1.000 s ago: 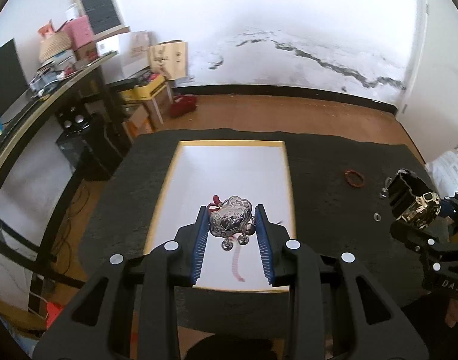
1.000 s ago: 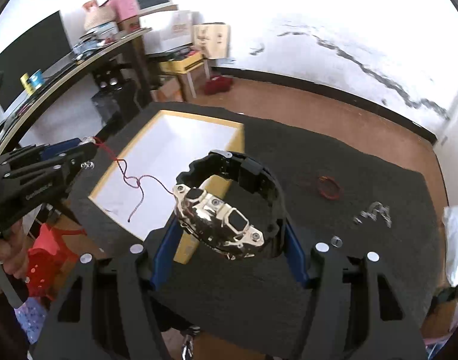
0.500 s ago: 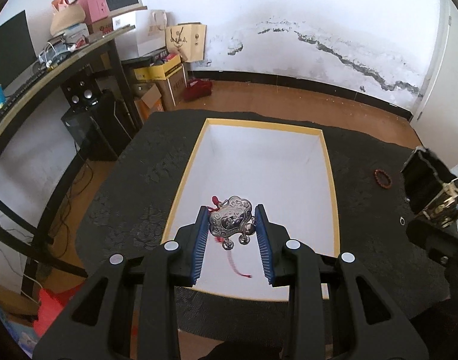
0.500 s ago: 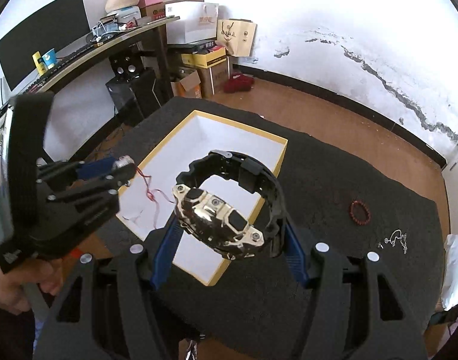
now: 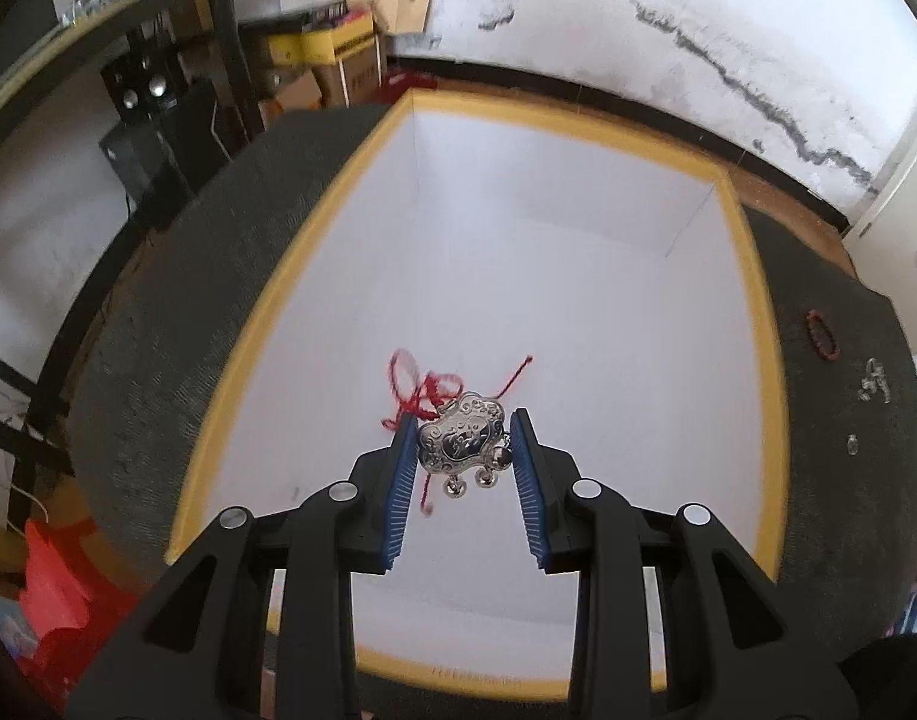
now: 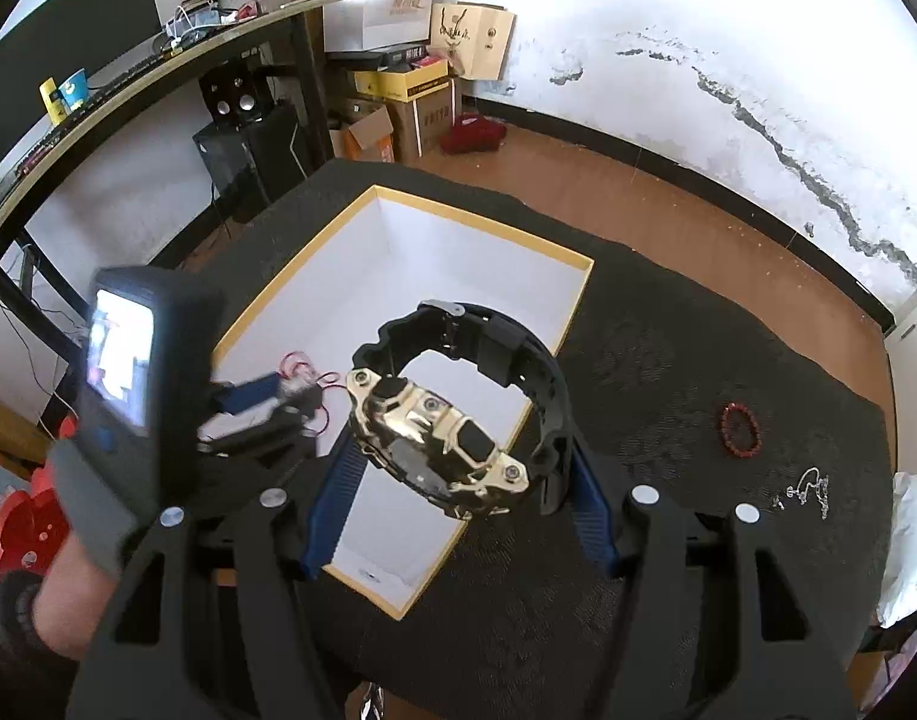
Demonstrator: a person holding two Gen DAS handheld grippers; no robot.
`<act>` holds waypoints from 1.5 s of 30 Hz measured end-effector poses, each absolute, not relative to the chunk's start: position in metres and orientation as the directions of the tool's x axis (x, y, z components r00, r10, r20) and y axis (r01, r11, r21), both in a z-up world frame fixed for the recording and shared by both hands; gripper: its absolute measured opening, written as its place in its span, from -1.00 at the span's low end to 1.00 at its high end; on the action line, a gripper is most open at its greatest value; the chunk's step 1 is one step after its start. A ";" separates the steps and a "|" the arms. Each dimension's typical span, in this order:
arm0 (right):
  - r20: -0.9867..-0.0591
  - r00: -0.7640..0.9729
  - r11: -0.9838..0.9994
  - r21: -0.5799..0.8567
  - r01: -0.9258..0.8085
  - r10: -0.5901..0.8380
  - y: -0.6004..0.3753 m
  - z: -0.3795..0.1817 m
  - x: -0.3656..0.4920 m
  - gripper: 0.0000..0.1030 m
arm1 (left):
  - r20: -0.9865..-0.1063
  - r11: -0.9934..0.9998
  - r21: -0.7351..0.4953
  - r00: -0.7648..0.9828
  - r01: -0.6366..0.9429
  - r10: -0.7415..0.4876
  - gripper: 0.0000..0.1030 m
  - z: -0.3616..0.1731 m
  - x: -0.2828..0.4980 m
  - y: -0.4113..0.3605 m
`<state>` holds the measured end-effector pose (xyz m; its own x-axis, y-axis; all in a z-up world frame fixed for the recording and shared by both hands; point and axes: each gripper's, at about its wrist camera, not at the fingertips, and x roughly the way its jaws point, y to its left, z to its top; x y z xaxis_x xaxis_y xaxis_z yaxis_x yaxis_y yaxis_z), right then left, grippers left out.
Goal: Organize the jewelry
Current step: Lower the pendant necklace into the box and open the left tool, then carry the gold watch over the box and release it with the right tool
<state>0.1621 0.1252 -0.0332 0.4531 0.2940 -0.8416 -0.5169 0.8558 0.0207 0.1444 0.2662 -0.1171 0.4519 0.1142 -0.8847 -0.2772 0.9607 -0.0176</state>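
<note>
Jaws, both sets, clamped on cargo: my left gripper (image 5: pixel 463 450) pinches one silver lock pendant (image 5: pixel 462 439) by its two side edges; my right gripper (image 6: pixel 461 474) grips one black-and-gold watch (image 6: pixel 452 414) across its strap loop.

Item 1, pendant: held low inside the white box (image 5: pixel 752 276), face toward the camera, its red cord (image 5: pixel 419 387) trailing forward of the fingertips and apparently pooling on the floor of the box. I judge release is the step in hand. The relation that matters: pendant directly below and between the jaws, box floor just beneath, all four yellow rims well clear, so parting the jaws should drop it in place.

Item 2, watch: carried above the box's near-right edge, gold face tilted up, strap's long axis running away from me. Left gripper is the nearer to the box floor; right waits higher.

Item 3, red bead bracelet (image 6: pixel 740 429): one, on the dark mat (image 6: pixel 668 360), right of the box.

Item 4, silver chain (image 6: pixel 809 489): one tangle, near that bracelet; further small silver bits beside it, count uncertain.
</note>
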 end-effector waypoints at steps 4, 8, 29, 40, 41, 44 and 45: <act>-0.843 0.455 0.856 0.011 -0.518 0.286 0.128 -0.036 0.165 0.20 | -0.898 0.961 -0.029 0.430 -0.276 0.096 -0.39 -0.135 0.152 0.266; -0.844 0.458 0.859 0.006 -0.512 0.279 0.128 -0.037 0.170 0.20 | -0.902 0.962 -0.024 0.420 -0.273 0.097 -0.39 -0.146 0.156 0.267; -0.843 0.468 0.867 -0.001 -0.498 0.267 0.128 -0.037 0.173 0.21 | -0.918 0.965 -0.010 0.384 -0.263 0.096 -0.36 -0.158 0.162 0.269; -0.836 0.479 0.868 -0.008 -0.496 0.266 0.129 -0.032 0.172 0.21 | -0.899 0.972 -0.009 0.428 -0.236 0.096 0.71 -0.139 0.143 0.262; -0.837 0.479 0.867 -0.010 -0.497 0.265 0.130 -0.032 0.172 0.21 | -0.897 0.972 -0.008 0.431 -0.234 0.096 0.79 -0.137 0.142 0.262; -0.837 0.478 0.865 -0.011 -0.502 0.266 0.132 -0.032 0.173 0.21 | -0.894 0.975 -0.017 0.439 -0.223 0.085 0.81 -0.131 0.135 0.261; -0.838 0.476 0.863 -0.012 -0.505 0.267 0.134 -0.033 0.174 0.21 | -0.894 0.975 -0.017 0.439 -0.223 0.084 0.81 -0.129 0.133 0.261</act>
<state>0.1743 0.1338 -0.0329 0.4759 0.2673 -0.8379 -0.5054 0.8628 -0.0118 0.1330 0.2615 -0.1294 0.4394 0.0845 -0.8943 -0.2229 0.9747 -0.0175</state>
